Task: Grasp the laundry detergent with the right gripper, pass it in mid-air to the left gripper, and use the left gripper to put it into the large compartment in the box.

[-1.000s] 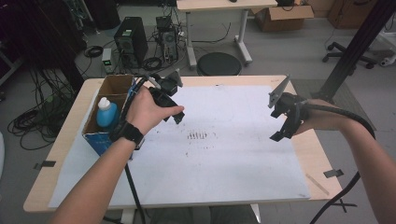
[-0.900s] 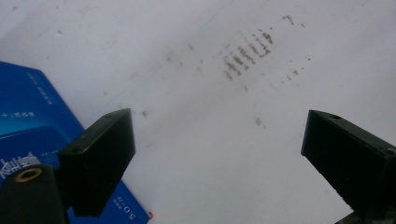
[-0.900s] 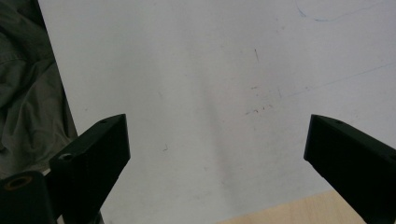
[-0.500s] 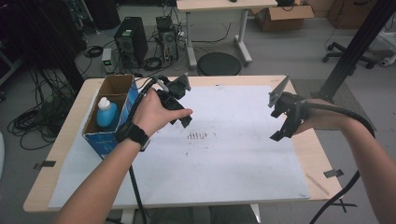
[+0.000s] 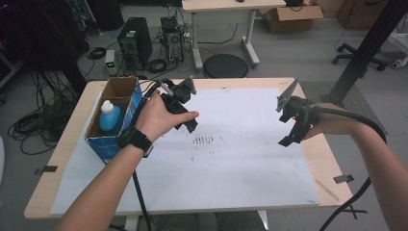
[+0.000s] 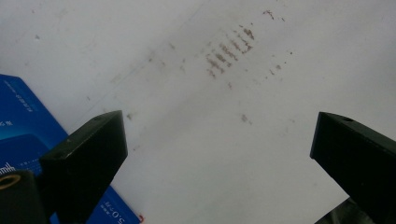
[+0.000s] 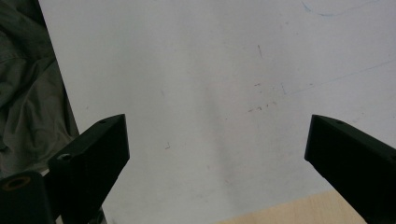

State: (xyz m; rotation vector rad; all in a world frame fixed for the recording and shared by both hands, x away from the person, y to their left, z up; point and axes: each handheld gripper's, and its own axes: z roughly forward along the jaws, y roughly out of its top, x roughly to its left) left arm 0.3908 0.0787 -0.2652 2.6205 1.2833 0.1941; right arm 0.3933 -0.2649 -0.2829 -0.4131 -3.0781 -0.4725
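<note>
The blue-capped bottle (image 5: pixel 109 117) is seen standing in the nearer compartment of the blue cardboard box (image 5: pixel 117 139) at the tabletop's left edge, seemingly already placed there. The left tongs (image 5: pixel 185 108) are held just beside the box, jaws just opened wide, nothing between them. The right tongs (image 5: pixel 290 119) are held apart and empty over the white sheet (image 5: pixel 240 173). Brown smudges (image 6: pixel 229 49) are left to be dealt with. The box's print cannot be read.

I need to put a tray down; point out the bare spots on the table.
Free: the white sheet between the brown marks and the near edge, and between both tools. Crowded: the left side, with the blue box holding a bottle.
</note>
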